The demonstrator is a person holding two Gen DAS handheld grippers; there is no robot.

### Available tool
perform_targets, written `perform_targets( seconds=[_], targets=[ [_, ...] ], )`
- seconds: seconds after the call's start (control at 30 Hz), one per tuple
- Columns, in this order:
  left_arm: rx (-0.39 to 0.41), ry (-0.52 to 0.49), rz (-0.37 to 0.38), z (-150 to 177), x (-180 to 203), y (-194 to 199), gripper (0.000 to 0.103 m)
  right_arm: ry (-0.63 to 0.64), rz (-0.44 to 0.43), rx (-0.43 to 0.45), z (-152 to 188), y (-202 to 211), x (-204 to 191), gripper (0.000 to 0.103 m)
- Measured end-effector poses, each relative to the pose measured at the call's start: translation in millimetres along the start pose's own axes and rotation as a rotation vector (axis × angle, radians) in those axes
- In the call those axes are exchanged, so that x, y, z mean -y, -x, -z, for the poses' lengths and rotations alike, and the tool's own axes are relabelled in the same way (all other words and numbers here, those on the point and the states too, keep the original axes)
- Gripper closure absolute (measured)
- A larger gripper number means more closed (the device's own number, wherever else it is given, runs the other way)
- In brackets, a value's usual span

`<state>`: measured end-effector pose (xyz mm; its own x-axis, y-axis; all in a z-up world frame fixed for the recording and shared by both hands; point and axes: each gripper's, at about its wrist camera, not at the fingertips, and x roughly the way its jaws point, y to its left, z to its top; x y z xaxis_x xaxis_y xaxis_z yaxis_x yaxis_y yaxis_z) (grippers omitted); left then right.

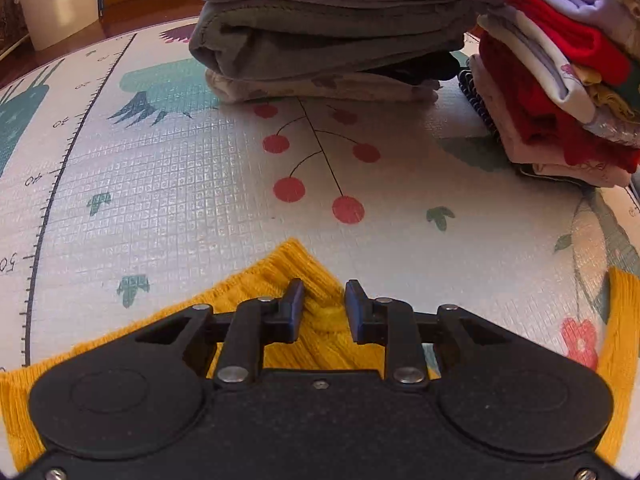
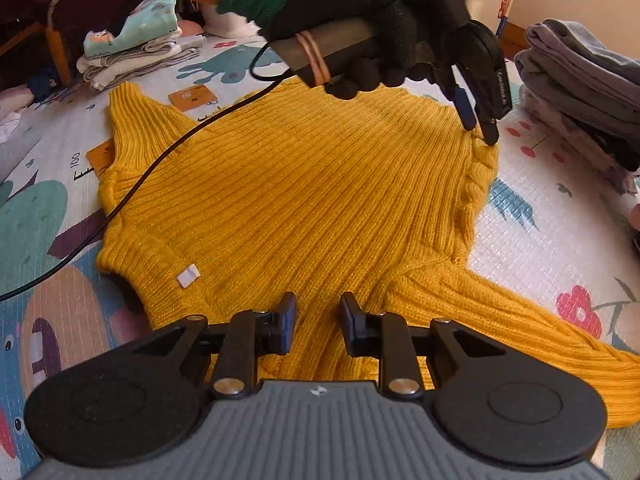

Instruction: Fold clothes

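Observation:
A yellow ribbed sweater (image 2: 300, 184) lies spread flat on a printed play mat (image 1: 180, 180), white label (image 2: 188, 276) near the neck at the left, one sleeve trailing to the lower right. My left gripper (image 1: 325, 304) is shut on a bunched corner of the sweater (image 1: 292, 268). In the right wrist view that left gripper (image 2: 480, 132), held by a black-gloved hand (image 2: 372, 12), pinches the sweater's far right edge. My right gripper (image 2: 318, 312) sits low at the near shoulder by the sleeve seam, jaws narrow with knit filling the gap.
A stack of folded grey clothes (image 1: 328, 24) stands just beyond the held corner, with a taller pile of red, white and lilac clothes (image 1: 560, 80) to its right. Another folded pile (image 2: 136, 48) lies at the far left. A black cable (image 2: 160, 164) crosses the sweater.

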<state>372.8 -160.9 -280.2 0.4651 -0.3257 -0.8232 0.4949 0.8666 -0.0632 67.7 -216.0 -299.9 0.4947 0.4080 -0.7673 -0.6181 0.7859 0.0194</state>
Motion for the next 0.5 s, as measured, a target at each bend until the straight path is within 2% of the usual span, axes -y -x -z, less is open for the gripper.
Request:
perform_targets(
  seconds=[0.07,0.13,0.23,0.33,0.5],
  targets=[
    [-0.029,0.002,-0.072,-18,1,-9,0.080,0.009,0.003,0.010,5,-1,-7,0.076],
    [-0.042,-0.017,-0.079,-22,3,-10,0.080,0.017,0.010,0.015,6,0,-10,0.076],
    [0.061,0.020,-0.025,-17,-2,20,0.080,0.008,0.000,0.007,5,0,-7,0.076],
    [0.102,0.044,0.007,8,-2,53,0.080,0.017,0.005,0.000,2,1,-9,0.076],
    [0.088,0.014,0.076,69,23,88,0.080,0.025,0.024,0.044,4,14,-8,0.074]
  ],
)
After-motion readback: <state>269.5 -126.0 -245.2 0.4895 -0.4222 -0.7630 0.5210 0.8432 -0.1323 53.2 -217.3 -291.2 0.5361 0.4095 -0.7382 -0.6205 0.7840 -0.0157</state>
